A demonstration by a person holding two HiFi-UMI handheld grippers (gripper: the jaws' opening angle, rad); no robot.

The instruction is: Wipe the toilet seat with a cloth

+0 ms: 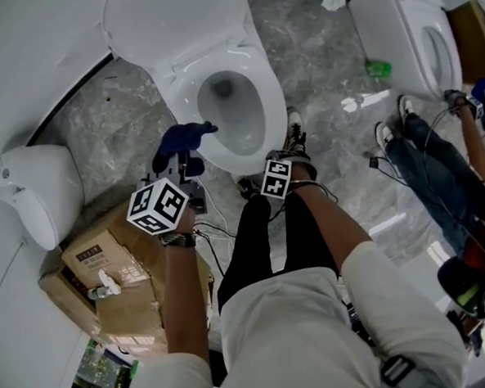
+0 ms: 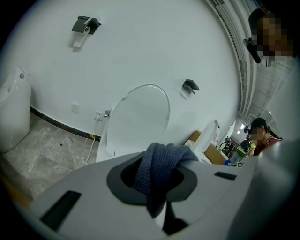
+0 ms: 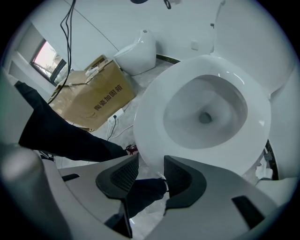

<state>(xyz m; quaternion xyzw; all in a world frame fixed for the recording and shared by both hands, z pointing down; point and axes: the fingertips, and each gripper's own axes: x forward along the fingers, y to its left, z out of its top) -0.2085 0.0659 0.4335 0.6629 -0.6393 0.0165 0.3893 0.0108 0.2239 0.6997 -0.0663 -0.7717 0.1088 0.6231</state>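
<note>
A white toilet (image 1: 231, 106) stands ahead with its lid (image 2: 140, 117) raised against the wall. Its broad white seat ring (image 3: 154, 117) circles the bowl. My left gripper (image 1: 179, 159) is shut on a dark blue cloth (image 1: 185, 136) and hovers just left of the seat's front. In the left gripper view the cloth (image 2: 161, 171) bulges out between the jaws. My right gripper (image 1: 279, 156) is at the front right of the seat. It stands open (image 3: 151, 165), with the seat's front edge right at the gap between its tips.
A cardboard box (image 1: 114, 280) sits on the floor to my left, beside a small white fixture (image 1: 34, 189). My legs in black trousers (image 1: 256, 239) stand before the bowl. Another person (image 1: 448, 177) sits at the right near a second toilet (image 1: 424, 44). A green bottle (image 1: 378, 69) lies on the floor.
</note>
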